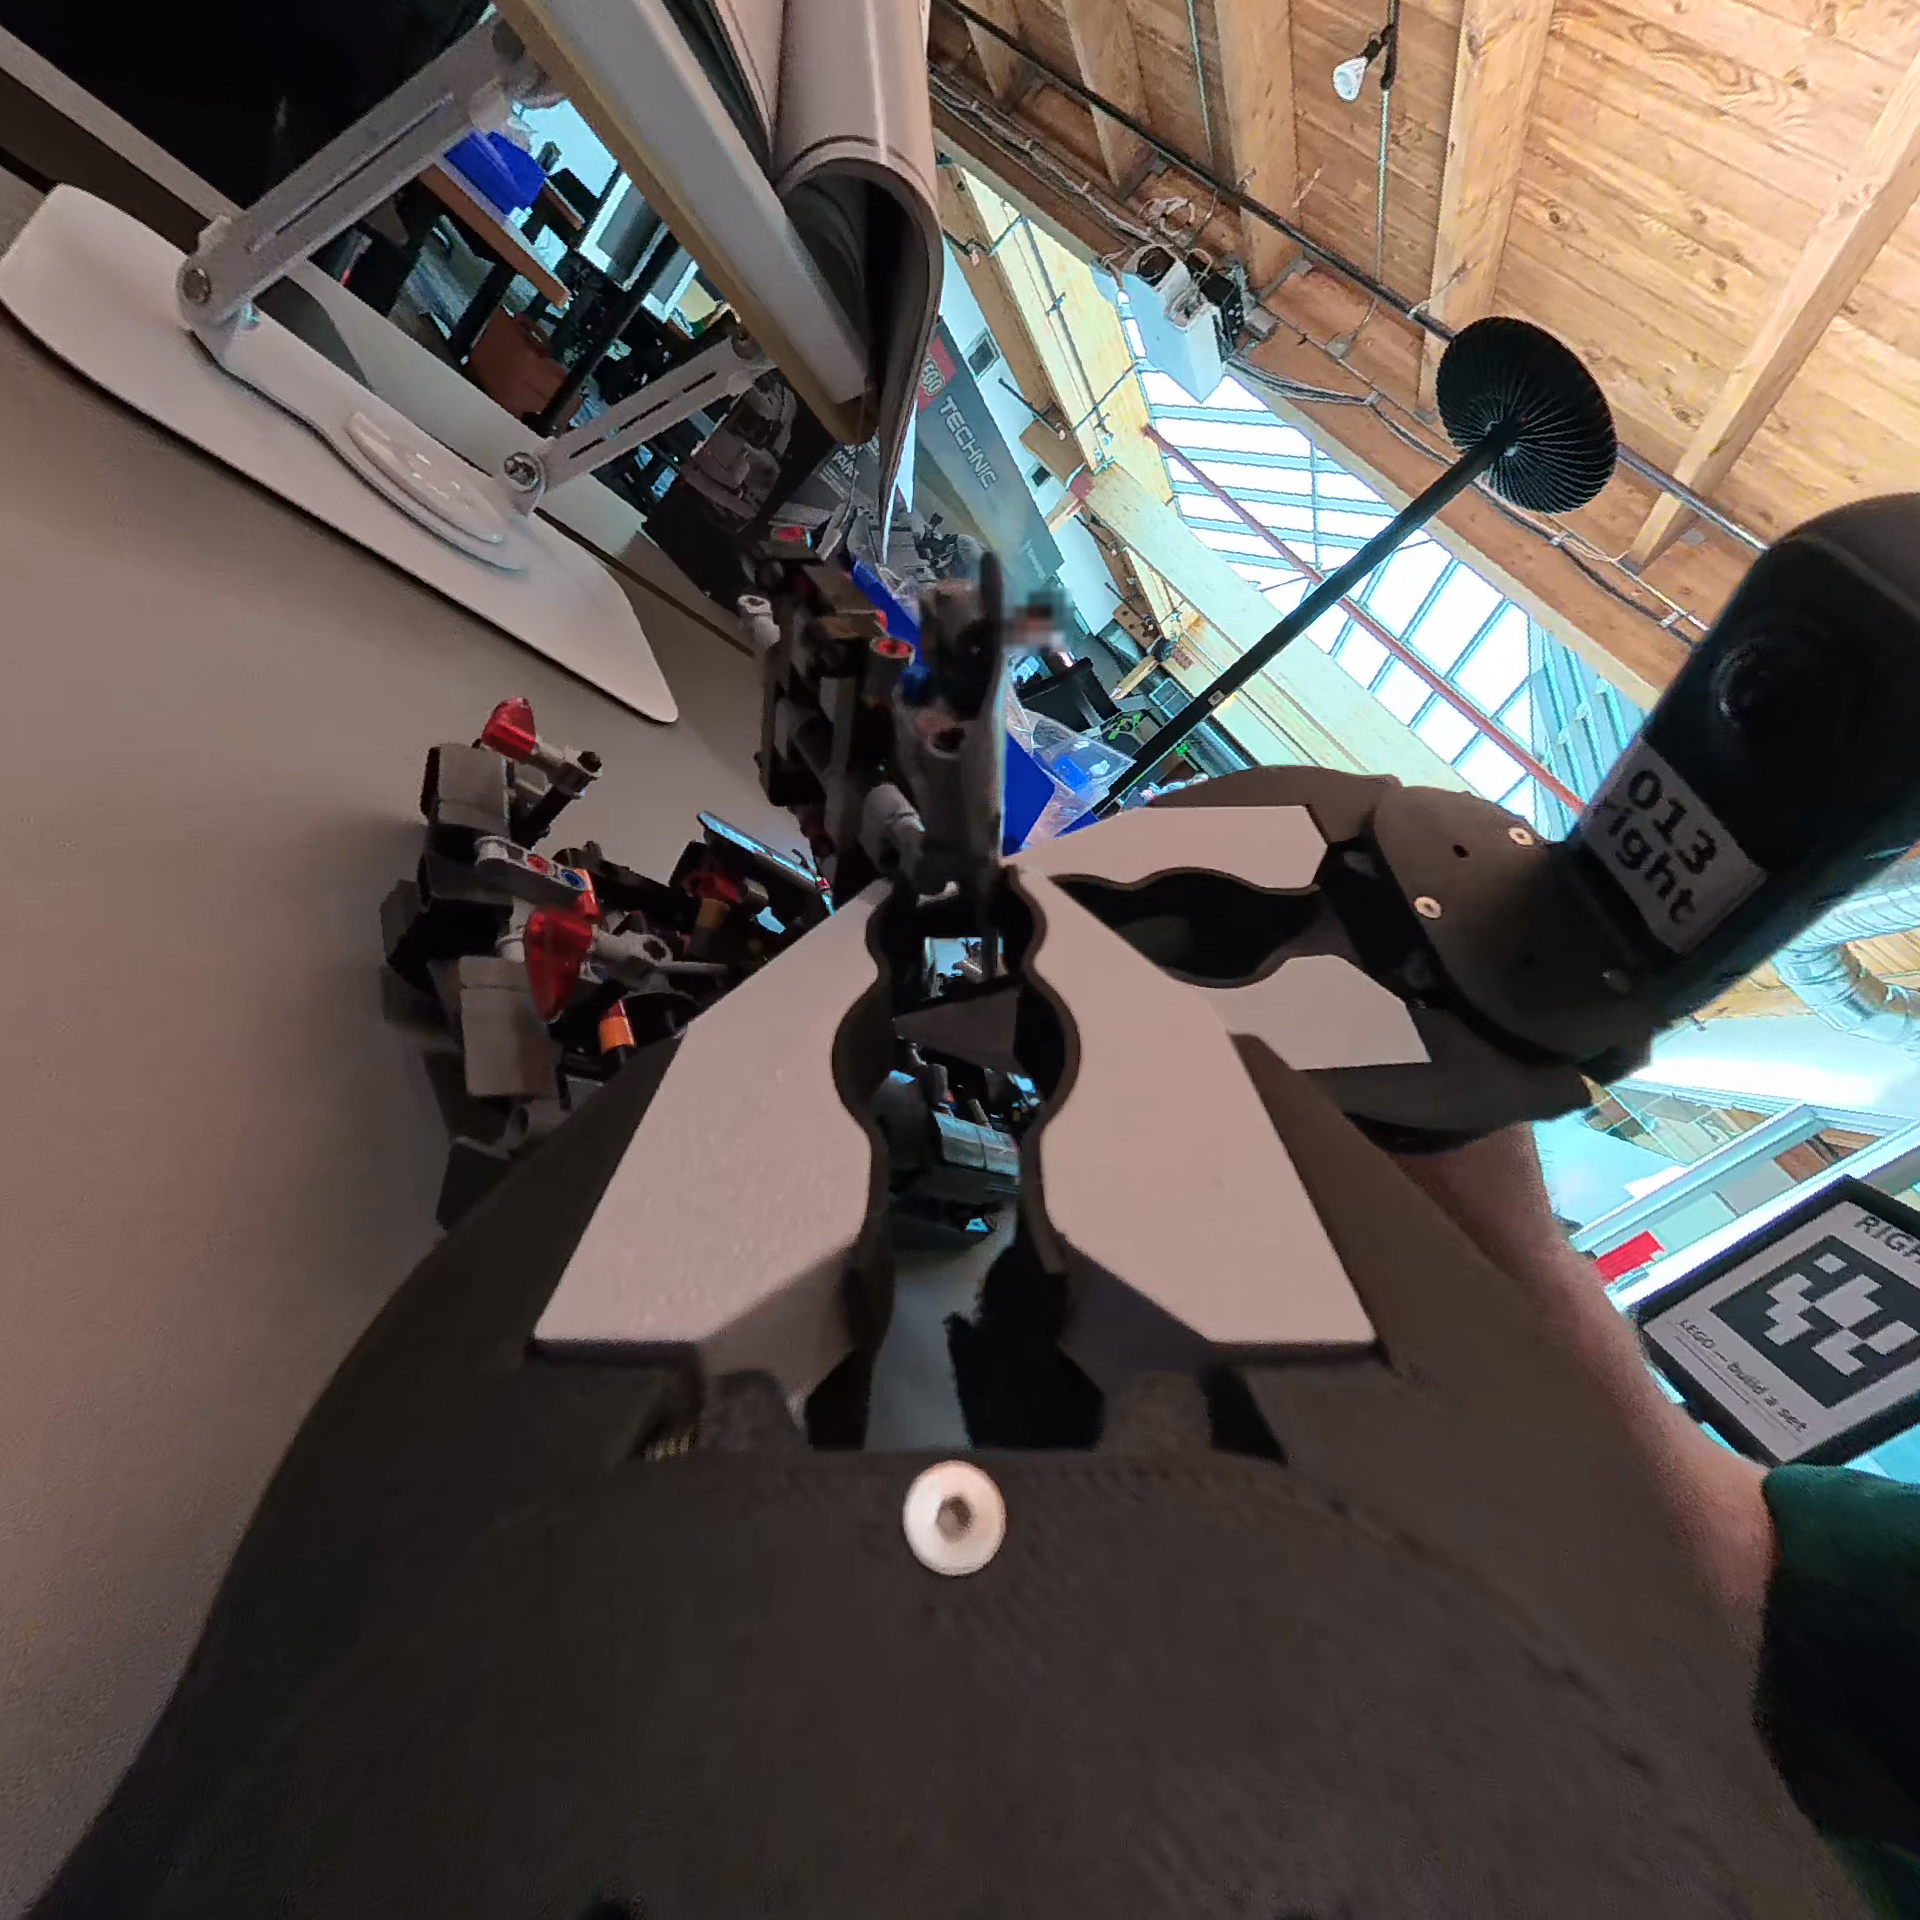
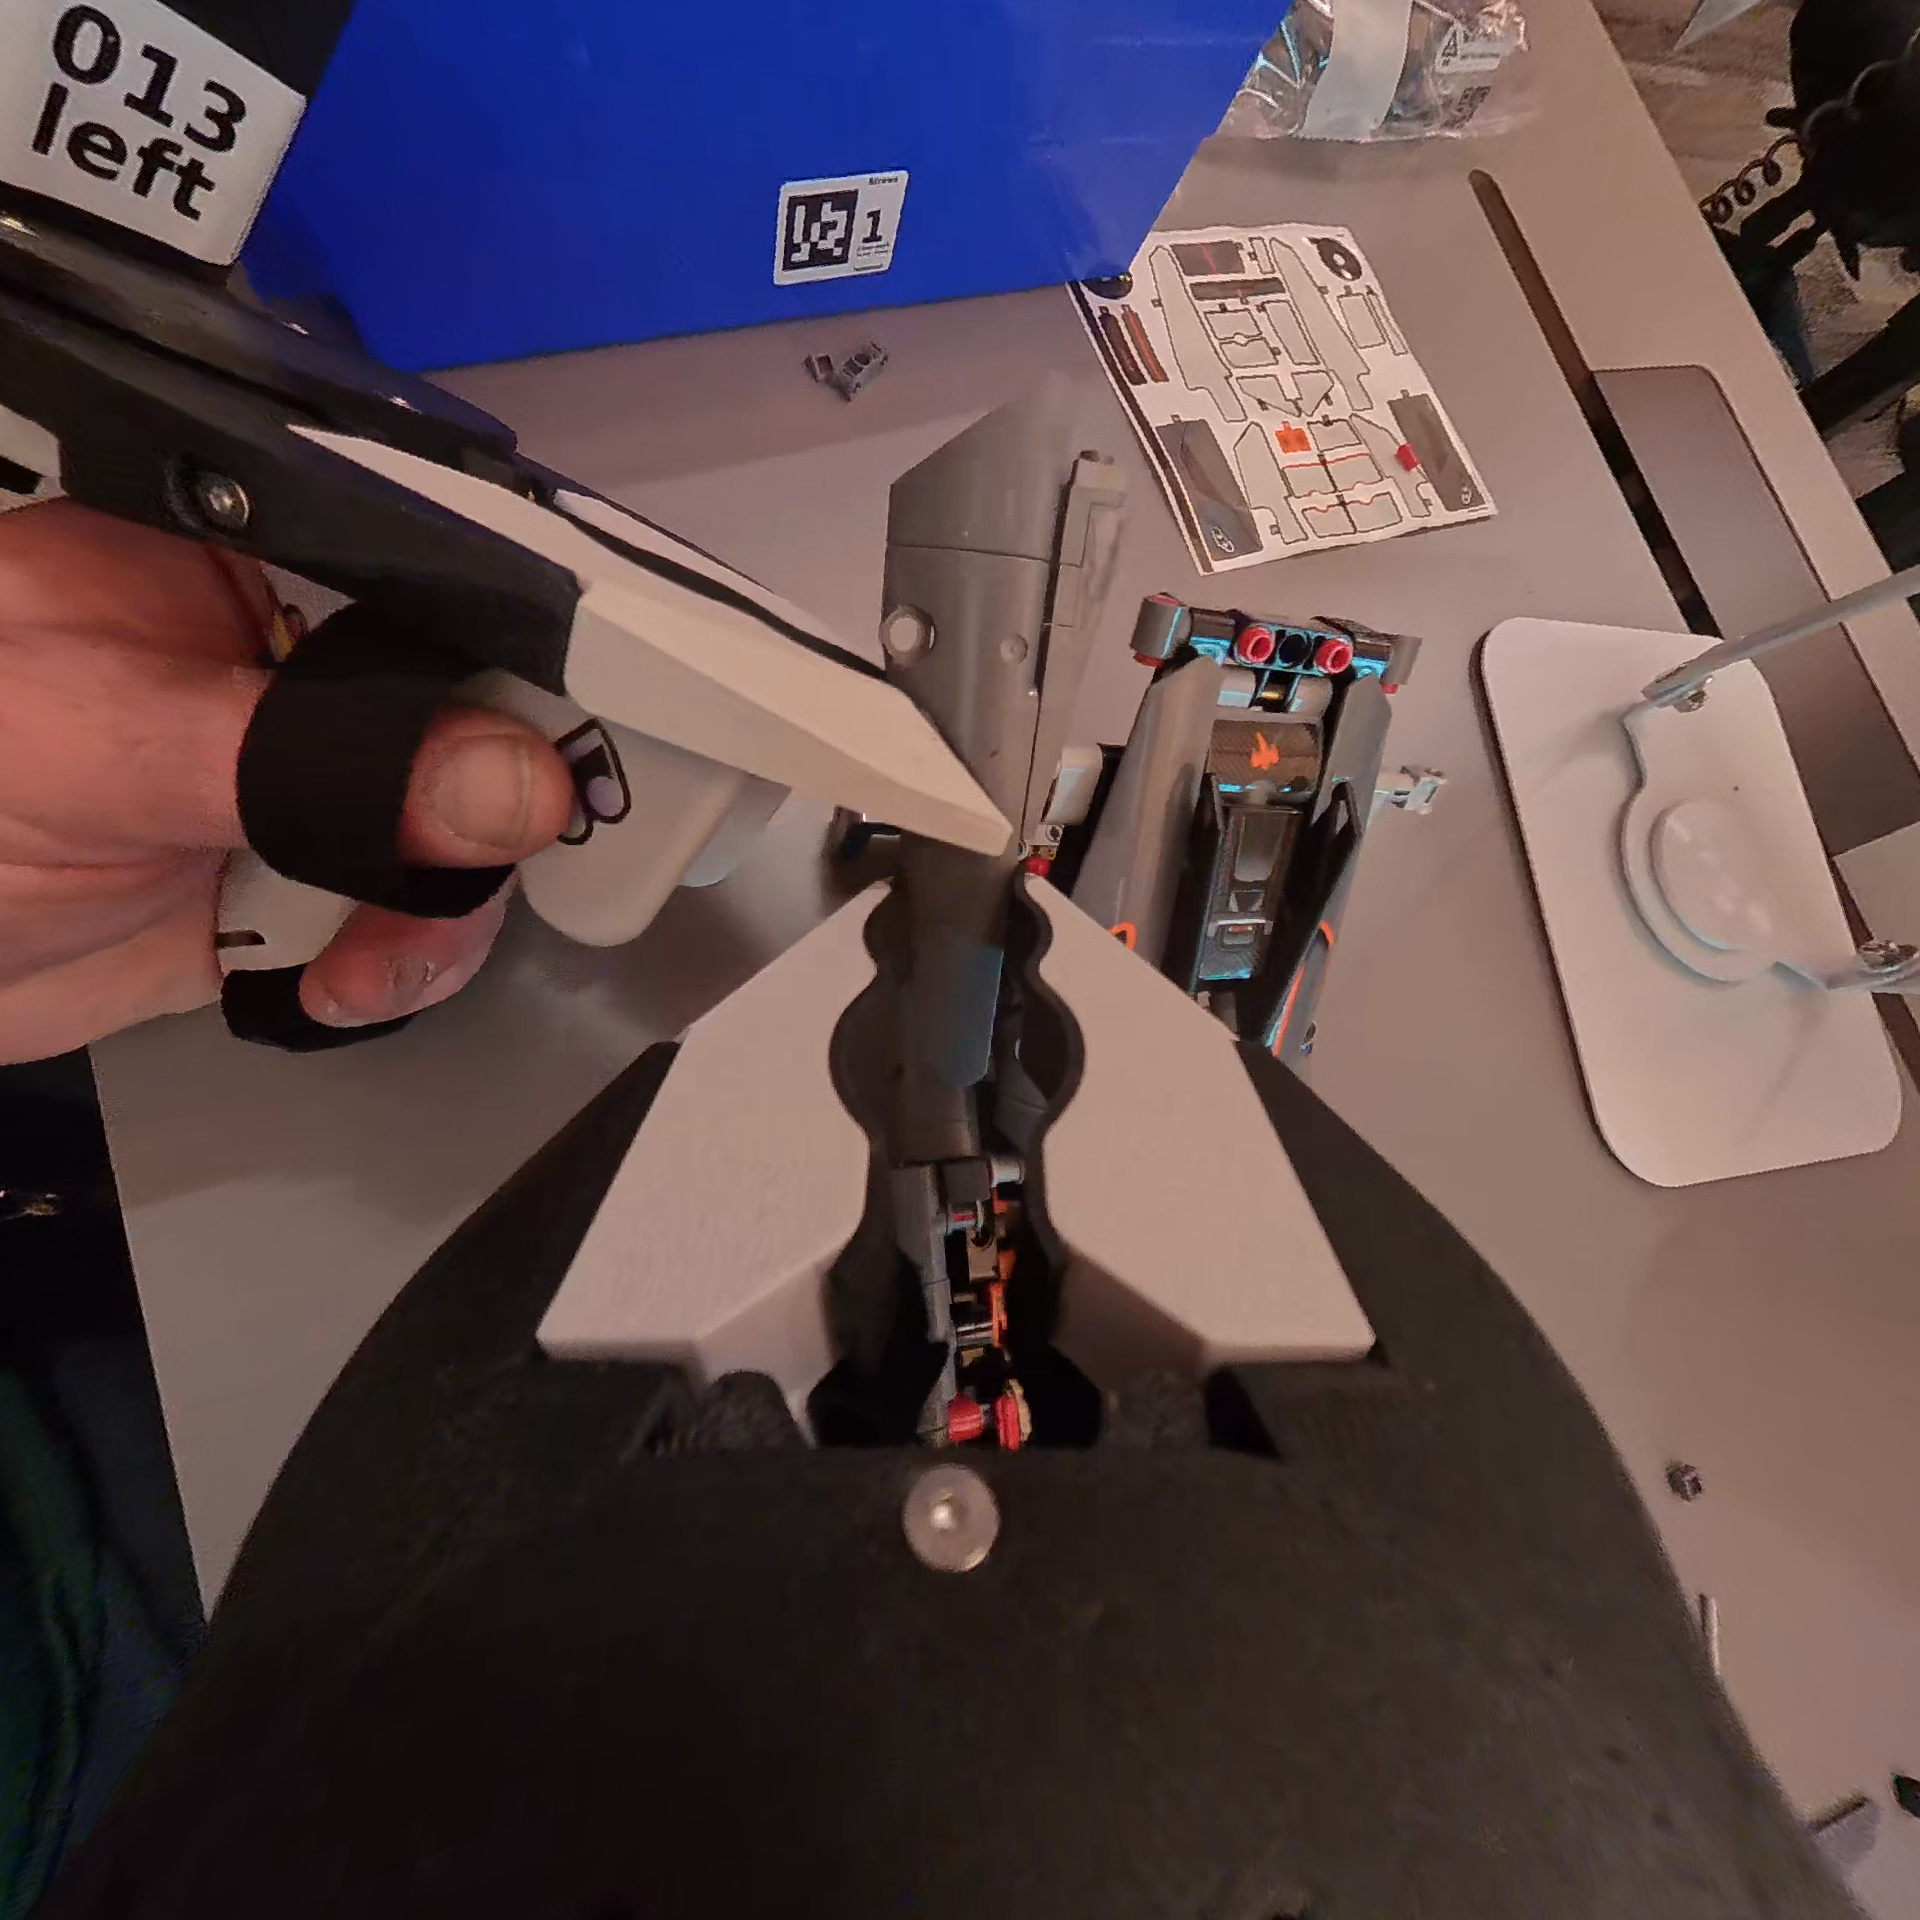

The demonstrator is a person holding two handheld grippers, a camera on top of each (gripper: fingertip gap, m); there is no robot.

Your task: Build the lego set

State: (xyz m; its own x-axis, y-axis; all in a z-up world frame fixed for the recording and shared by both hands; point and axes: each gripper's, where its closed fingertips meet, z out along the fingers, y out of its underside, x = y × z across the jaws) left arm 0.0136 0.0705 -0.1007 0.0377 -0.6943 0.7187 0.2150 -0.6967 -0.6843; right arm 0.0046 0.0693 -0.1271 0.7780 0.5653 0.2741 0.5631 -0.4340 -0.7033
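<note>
A grey table (image 2: 1455, 1351) carries everything here. At its far edge sits a blue box (image 2: 727, 156), with a small grey loose piece (image 2: 847, 369) just in front of it. Near the box lies a sticker sheet (image 2: 1288, 395), flat on the surface. A partly built grey, black and orange car model (image 2: 1262, 831) lies close to the sheet. Beside the model rests the white base plate of a stand (image 2: 1683, 914). Clear plastic bags (image 2: 1371, 73) lie at the far corner.

A blue box (image 2: 644, 156) and white stand base (image 2: 1683, 935) rest on the grey table (image 2: 416, 1195).
</note>
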